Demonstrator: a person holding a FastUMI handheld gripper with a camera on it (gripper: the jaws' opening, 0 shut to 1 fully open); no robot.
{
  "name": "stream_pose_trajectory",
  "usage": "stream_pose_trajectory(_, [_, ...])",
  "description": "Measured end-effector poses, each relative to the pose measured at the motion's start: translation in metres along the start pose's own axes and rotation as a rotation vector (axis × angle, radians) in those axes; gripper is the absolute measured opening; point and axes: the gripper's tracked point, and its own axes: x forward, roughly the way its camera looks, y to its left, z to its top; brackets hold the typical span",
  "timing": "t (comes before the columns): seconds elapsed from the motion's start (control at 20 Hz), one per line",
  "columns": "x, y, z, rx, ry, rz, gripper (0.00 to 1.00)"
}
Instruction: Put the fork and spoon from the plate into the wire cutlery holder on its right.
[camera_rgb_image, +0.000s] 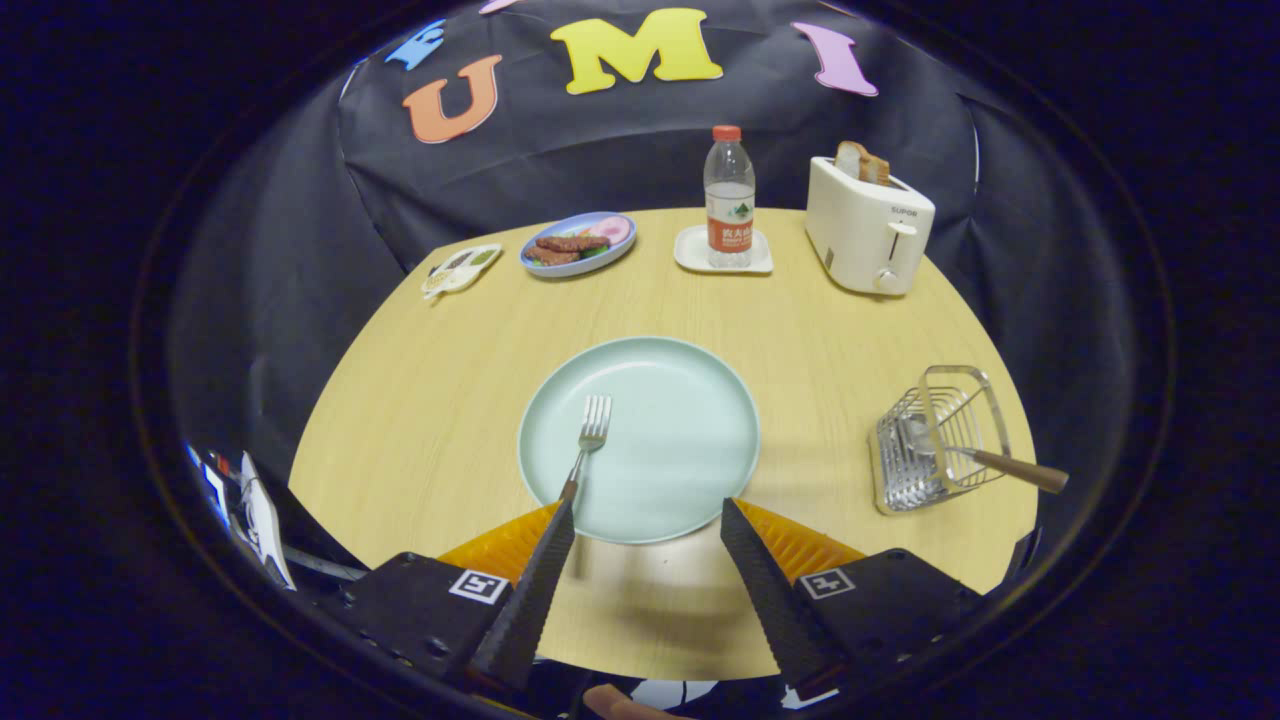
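gripper (648, 510): hovering spread wide, gripping nothing
fork (588, 442): lying on plate (690, 400), handle beside one finger
spoon (975, 455): sitting in wire cutlery holder (935, 440)

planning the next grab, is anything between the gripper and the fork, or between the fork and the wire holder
Nothing visible blocks either. The open gripper sits at the plate's near rim, the fork just ahead of one finger. Bare table separates plate and wire holder, which already holds the spoon.
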Motion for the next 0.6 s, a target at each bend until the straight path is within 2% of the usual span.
stream_pose_trajectory(0.25, [0.009,0.035,-0.018,0.042,-0.001,-0.032,0.90])
stream_pose_trajectory(0.35, [0.010,0.046,-0.026,0.050,-0.011,-0.056,0.81])
stream_pose_trajectory(0.5, [0.019,0.055,-0.041,0.069,0.001,-0.089,0.76])
stream_pose_trajectory(0.6, [0.027,0.055,-0.044,0.095,0.004,-0.111,0.63])
